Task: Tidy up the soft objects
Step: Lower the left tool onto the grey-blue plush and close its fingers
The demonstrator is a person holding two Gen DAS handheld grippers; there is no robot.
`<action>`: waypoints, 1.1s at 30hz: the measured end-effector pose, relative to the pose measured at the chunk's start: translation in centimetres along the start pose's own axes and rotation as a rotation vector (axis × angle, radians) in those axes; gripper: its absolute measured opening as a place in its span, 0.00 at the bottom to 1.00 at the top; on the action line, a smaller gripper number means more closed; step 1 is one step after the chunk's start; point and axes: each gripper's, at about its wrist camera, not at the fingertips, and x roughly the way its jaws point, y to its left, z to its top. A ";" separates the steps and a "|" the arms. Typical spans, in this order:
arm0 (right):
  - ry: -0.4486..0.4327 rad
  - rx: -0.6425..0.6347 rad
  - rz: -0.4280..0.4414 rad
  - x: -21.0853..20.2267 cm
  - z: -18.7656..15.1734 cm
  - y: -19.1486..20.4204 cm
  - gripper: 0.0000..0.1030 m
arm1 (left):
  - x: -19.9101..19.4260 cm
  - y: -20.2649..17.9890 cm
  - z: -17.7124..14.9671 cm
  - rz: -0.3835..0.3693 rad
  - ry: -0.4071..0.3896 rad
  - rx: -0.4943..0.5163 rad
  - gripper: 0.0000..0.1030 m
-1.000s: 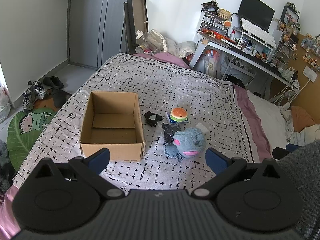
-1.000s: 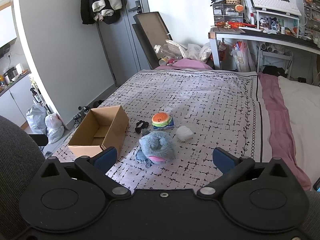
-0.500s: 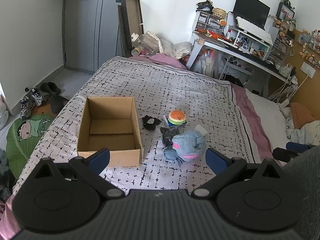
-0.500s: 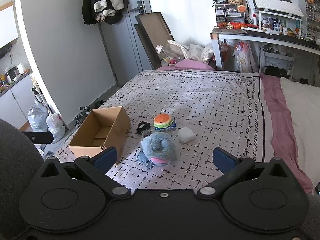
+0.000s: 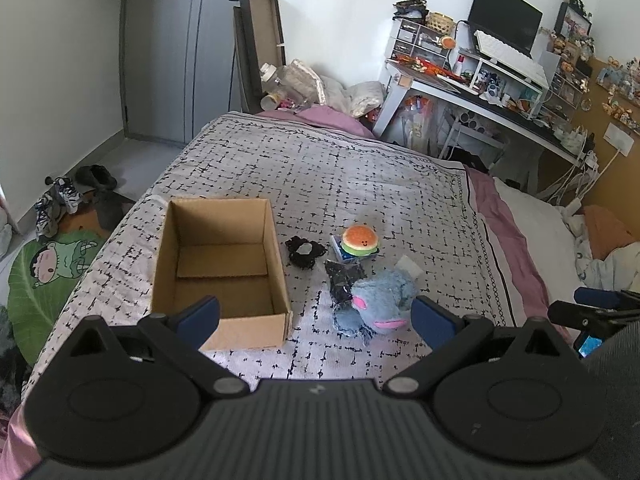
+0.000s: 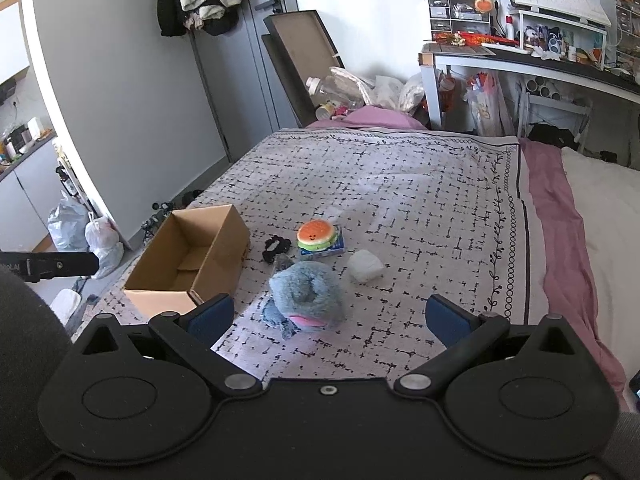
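Haven't grabbed anything yet: my 2 grippers, left gripper [image 5: 315, 317] and right gripper [image 6: 327, 316], hang wide open and empty. Next I'd guess the blue plush [image 6: 306, 299] beside the cardboard box [image 6: 224, 246].

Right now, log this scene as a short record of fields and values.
surface: bed with patterned cover
container: cardboard box, open, nothing visible inside
largest toy: blue plush, right of the box
other soft items: burger plush, black scrunchie, white wad, dark pouch
under burger plush: blue packet
left gripper: open, holding nothing, above the bed
right gripper: open, holding nothing, blue plush between its fingers in view
items packed: none visible
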 end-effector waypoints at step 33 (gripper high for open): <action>0.137 0.172 0.090 10.8 0.0 -2.5 0.69 | 12.7 -3.0 2.2 -0.183 0.161 0.270 0.87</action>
